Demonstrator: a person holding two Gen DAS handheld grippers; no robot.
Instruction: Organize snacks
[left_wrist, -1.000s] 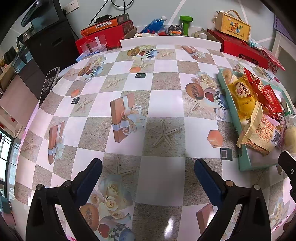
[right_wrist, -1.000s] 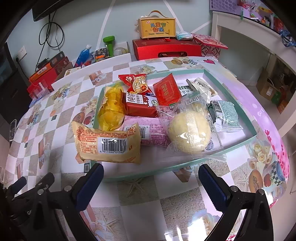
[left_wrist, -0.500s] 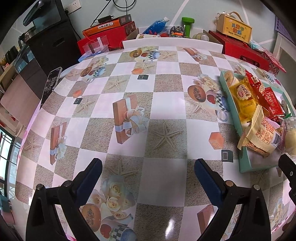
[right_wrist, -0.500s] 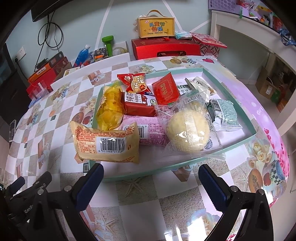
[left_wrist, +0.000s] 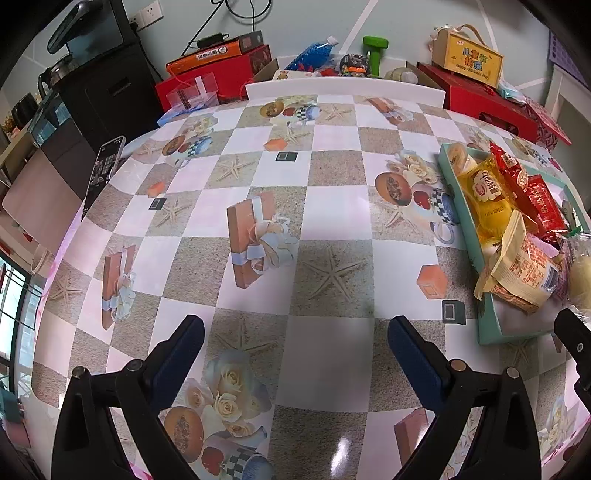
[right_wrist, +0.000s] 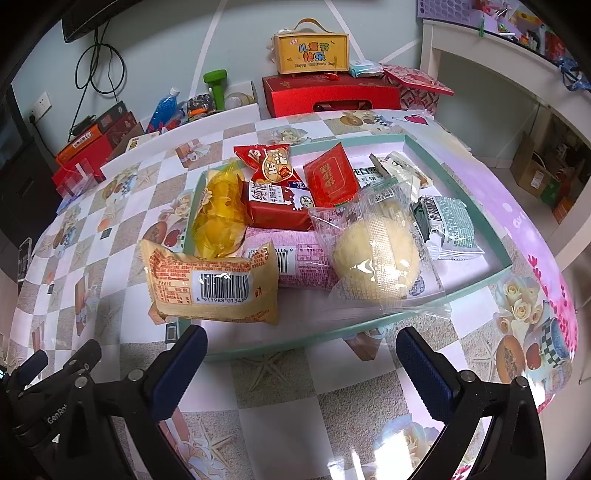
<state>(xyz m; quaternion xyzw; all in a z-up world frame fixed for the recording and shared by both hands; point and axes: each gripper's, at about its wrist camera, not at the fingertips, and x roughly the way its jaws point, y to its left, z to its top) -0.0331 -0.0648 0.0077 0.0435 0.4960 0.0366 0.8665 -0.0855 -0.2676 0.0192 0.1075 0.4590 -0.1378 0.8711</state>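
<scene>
I'm hovering my right gripper (right_wrist: 299, 354), jaws wide and empty, nearest the tan crinkly barcode snack packet (right_wrist: 214, 284), lying crosswise just ahead over the teal tray's rim (right_wrist: 280, 341); my left gripper (left_wrist: 295, 347), also wide, is facing bare tablecloth.

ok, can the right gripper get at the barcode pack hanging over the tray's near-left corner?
Probably yes. The right gripper is open and empty, facing the tray from the near side. The tan barcode pack overhangs the near rim just ahead of its left finger, with nothing on top; the bagged bun lies clear to its right.
</scene>
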